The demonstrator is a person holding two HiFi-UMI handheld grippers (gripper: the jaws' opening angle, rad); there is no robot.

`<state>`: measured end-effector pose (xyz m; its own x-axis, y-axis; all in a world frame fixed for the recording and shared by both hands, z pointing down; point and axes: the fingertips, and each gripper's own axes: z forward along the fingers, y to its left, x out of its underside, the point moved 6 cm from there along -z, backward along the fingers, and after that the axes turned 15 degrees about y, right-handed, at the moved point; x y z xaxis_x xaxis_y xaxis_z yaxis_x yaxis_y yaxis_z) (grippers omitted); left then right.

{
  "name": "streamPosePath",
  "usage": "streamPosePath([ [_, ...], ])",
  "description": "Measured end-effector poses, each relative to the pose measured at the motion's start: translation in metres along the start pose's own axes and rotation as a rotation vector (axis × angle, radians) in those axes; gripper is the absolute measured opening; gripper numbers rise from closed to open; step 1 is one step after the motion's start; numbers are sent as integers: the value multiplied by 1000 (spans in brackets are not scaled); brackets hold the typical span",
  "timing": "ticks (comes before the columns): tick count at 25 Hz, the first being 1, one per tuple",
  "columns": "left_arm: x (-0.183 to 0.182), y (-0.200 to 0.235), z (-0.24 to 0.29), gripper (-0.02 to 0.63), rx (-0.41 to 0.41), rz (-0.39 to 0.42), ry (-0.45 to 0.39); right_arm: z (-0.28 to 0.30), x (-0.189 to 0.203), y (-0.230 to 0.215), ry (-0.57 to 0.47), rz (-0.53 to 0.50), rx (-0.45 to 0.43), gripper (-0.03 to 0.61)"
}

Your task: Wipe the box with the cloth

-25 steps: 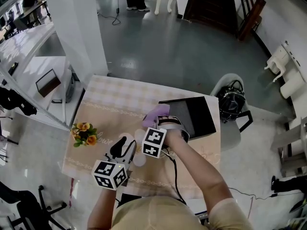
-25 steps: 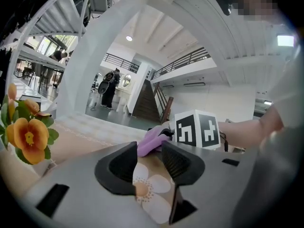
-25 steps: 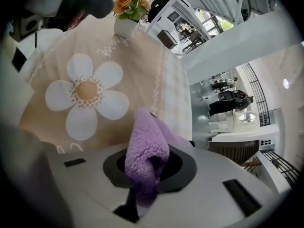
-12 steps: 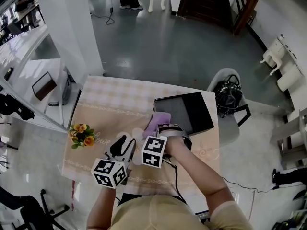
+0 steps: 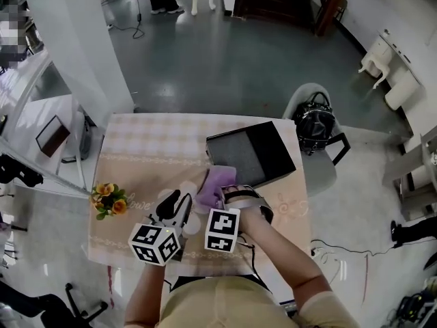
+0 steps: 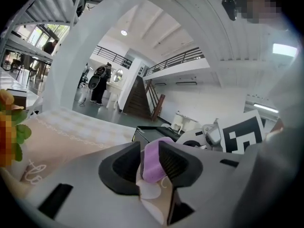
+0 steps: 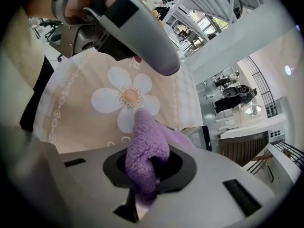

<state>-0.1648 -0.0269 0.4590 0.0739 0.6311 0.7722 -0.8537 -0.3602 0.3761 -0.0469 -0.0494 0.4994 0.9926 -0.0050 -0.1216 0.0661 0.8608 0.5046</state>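
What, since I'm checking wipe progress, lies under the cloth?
The purple cloth, clamped by the right gripper, hangs over the floral tablecloth beside the dark box. Contact with either is hidden by the cloth.

The head view looks steeply down from above the person onto the beige flower-printed desk (image 5: 136, 149). The left hand-held gripper (image 5: 179, 203) view looks almost level across that desk, low and close. The right hand-held gripper (image 5: 223, 195) view tilts downward, very near. All three share the fluffy purple cloth (image 5: 214, 183).
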Motion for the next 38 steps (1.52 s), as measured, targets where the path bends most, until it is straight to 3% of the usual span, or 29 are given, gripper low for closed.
streamPosePath([
  [3, -1, -5, 4, 86, 21, 28, 24, -6, 3, 3, -31, 24, 17, 66],
  [8, -5, -12, 10, 78, 27, 61, 29, -18, 11, 6, -115, 99, 22, 66],
  [12, -11, -21, 14, 32, 51, 113, 33, -31, 21, 11, -211, 181, 19, 66],
  [14, -16, -26, 17, 20, 54, 147, 36, -39, 29, 11, -248, 218, 38, 66],
  [20, -26, -34, 28, 15, 80, 149, 21, -64, 70, -1, -305, 384, 161, 66],
  [26, -31, -42, 47, 25, 135, 209, 34, -83, 140, -22, -319, 680, 287, 66],
  [29, -29, -49, 57, 135, 198, 240, 69, -82, 184, -26, -281, 841, 325, 66],
  [35, -20, -57, 74, 210, 281, 348, 149, -63, 263, -17, -198, 1146, 335, 66],
  [38, -13, -61, 82, 215, 335, 400, 208, -43, 286, -7, -165, 1300, 278, 66],
])
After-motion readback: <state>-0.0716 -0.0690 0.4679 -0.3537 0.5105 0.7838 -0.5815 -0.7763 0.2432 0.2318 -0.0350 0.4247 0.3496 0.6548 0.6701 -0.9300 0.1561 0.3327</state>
